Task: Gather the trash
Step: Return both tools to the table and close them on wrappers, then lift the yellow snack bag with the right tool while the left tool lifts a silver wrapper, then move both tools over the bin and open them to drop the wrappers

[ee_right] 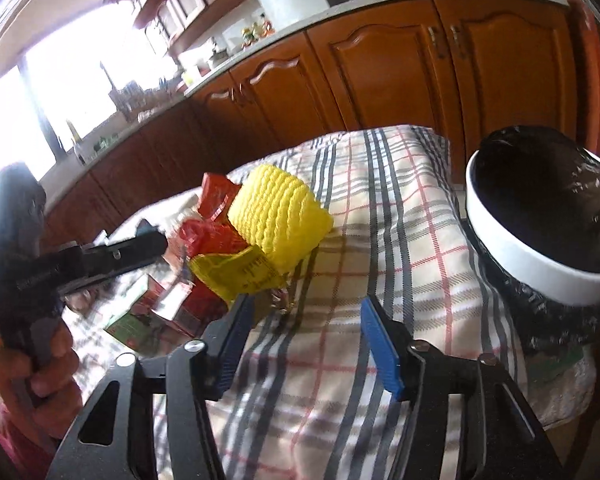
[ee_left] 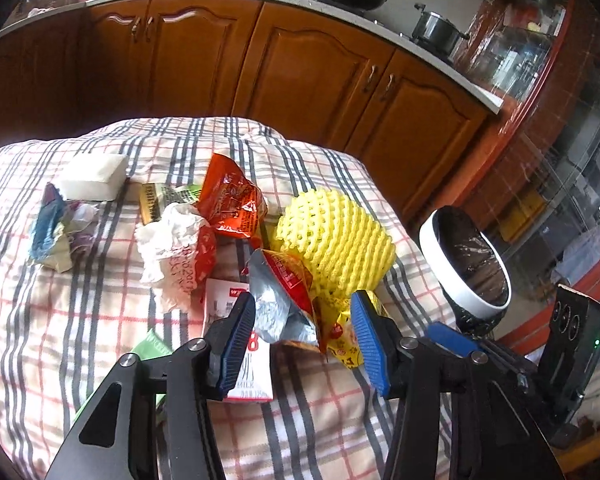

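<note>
Trash heaped mid-table, both claws hovering apart, bin waiting at the right edge

Left to right on the plaid tablecloth (ee_left: 40, 332): we see a white sponge block (ee_left: 94, 176), crumpled paper (ee_left: 172, 248), orange wrapper (ee_left: 230, 202), yellow foam net (ee_left: 336, 240); the left gripper (ee_left: 304, 344) has its pads apart around the foil snack wrapper (ee_left: 284, 304), not yet pinching; we judge that's the next pick; the right gripper (ee_right: 304, 344) is apart over bare cloth, empty; the lined trash bin (ee_right: 540, 220) sits off the right edge, likely placed for short drops
</note>
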`<state>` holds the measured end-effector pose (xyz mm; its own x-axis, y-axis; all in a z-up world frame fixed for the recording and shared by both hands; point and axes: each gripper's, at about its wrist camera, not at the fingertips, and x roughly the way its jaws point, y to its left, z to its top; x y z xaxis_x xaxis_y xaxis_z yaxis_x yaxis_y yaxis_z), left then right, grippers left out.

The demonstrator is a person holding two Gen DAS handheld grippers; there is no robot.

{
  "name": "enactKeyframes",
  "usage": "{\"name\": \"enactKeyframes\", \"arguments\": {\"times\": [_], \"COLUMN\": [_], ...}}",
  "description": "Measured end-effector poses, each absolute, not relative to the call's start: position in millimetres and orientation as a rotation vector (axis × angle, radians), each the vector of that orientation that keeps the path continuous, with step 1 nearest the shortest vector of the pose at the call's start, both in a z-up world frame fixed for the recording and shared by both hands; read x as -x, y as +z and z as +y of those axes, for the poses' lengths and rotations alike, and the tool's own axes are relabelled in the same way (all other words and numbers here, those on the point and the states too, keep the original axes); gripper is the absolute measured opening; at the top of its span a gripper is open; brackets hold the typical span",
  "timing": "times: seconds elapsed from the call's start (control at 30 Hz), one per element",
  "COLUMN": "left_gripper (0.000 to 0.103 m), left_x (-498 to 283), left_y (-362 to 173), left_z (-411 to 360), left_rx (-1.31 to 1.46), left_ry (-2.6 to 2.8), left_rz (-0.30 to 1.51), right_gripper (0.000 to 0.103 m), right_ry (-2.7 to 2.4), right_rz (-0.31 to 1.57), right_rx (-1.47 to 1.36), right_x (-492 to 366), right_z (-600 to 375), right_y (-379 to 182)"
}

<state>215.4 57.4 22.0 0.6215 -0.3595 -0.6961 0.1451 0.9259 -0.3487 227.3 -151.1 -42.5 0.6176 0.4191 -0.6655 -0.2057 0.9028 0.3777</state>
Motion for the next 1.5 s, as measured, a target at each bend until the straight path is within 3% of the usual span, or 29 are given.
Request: {"name": "enactKeyframes", "arguments": {"times": [0.23,0.3,0.37,0.4,0.47,0.87,1.5], "left_gripper": [0.027,0.021,0.008,0.007,0.004,0.0,0.0], "left_x": [-240.3,-244.2,-248.1,-248.9,-248.1,-215.6,-206.5], "left_y": [9.1,6.1,2.4,1.5,1.5,18.8,41.9], "left_z": [49.9,47.4,46.6,46.3,46.1,49.6,-7.5], "left_rx": [0.264,0.256,0.256,0.259,0.254,0.254,0.167], "left_ry": [-0.311,-0.31,-0.314,-0.318,-0.324,-0.376,-0.548], "left_rz": [0.905,0.91,0.918,0.918,0.909,0.838,0.79], "right_gripper": [0.043,0.031,0.02,0.009,0.002,0.0,0.0], "right_ry": [0.416,0.437,0.449,0.451,0.453,0.418,0.223], "right_rz": [0.886,0.895,0.895,0.891,0.883,0.801,0.731], "right_rx": [-0.192,-0.184,-0.173,-0.168,-0.159,-0.222,-0.275], "right_x": [-249.0,-254.6,-257.7,-258.1,-256.6,-224.3,-197.1], "right_z": [-133.3,-128.9,-125.6,-124.1,-122.7,-156.1,-232.7], "right_y": [-55.8,-57.4,-56.6,-55.6,-53.4,-22.3,-1.4]}}
